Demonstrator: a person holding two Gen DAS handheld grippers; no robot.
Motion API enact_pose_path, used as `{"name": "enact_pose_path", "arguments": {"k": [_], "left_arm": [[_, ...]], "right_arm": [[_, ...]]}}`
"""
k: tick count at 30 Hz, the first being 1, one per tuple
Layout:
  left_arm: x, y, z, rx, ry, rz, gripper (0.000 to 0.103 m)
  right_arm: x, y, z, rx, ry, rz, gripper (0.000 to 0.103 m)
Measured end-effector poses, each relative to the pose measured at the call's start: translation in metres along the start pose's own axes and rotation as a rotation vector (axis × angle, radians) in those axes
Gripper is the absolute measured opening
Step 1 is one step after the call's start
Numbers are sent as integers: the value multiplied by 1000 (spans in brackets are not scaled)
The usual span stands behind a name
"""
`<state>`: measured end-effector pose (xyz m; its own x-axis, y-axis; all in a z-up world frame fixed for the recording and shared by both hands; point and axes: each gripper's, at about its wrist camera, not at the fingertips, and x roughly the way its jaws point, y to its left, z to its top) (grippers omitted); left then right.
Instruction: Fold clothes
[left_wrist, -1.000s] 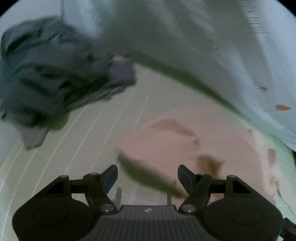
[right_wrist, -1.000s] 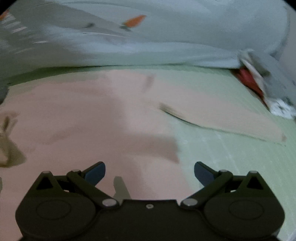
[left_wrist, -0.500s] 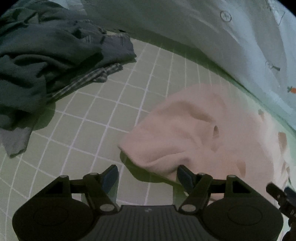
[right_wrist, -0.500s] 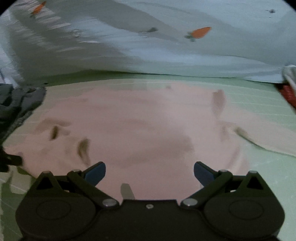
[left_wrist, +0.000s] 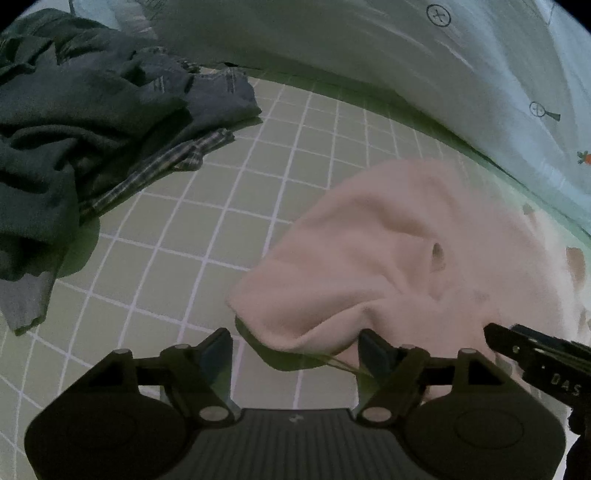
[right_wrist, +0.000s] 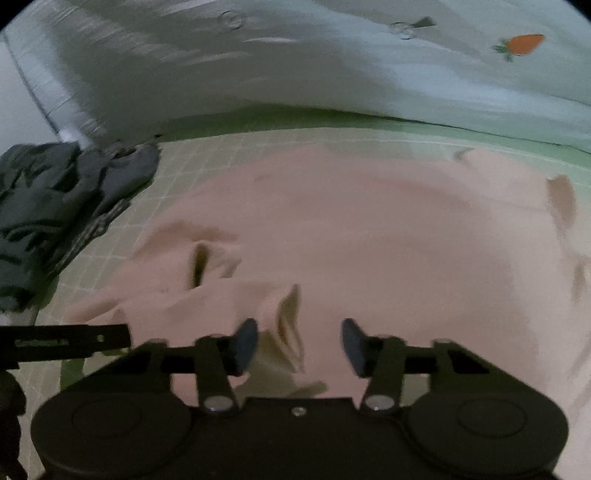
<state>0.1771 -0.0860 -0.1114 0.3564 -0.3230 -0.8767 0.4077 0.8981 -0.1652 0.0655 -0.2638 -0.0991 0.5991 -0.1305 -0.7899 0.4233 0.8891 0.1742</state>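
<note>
While the right tongs were closing over a raised fold of the pink garment, the left tongs, opening, straddled its near corner; both edges awaited pinching before folding.

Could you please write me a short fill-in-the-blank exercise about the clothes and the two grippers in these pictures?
1. The garment lying flat in front of both grippers, a soft pink cloth, rests on a green mat printed with a white ____.
2. The dark crumpled pile of clothes lies to the ____ of the pink cloth in both views.
3. The pale blue sheet behind the mat bears an orange ____ print.
4. A raised fold of pink cloth stands between the closing jaws of the ____ gripper.

Missing words: grid; left; carrot; right
</note>
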Motion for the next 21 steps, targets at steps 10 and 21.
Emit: {"name": "enact_pose_path", "arguments": {"k": [10,21], "left_arm": [[-6,-9,21,48,-48,-18,78],[-26,-47,63,105,-186,-75,81]], "right_arm": [[-13,-13,9,1,-50,107,1],[-74,-141,30,275,-283,-216,1]]}}
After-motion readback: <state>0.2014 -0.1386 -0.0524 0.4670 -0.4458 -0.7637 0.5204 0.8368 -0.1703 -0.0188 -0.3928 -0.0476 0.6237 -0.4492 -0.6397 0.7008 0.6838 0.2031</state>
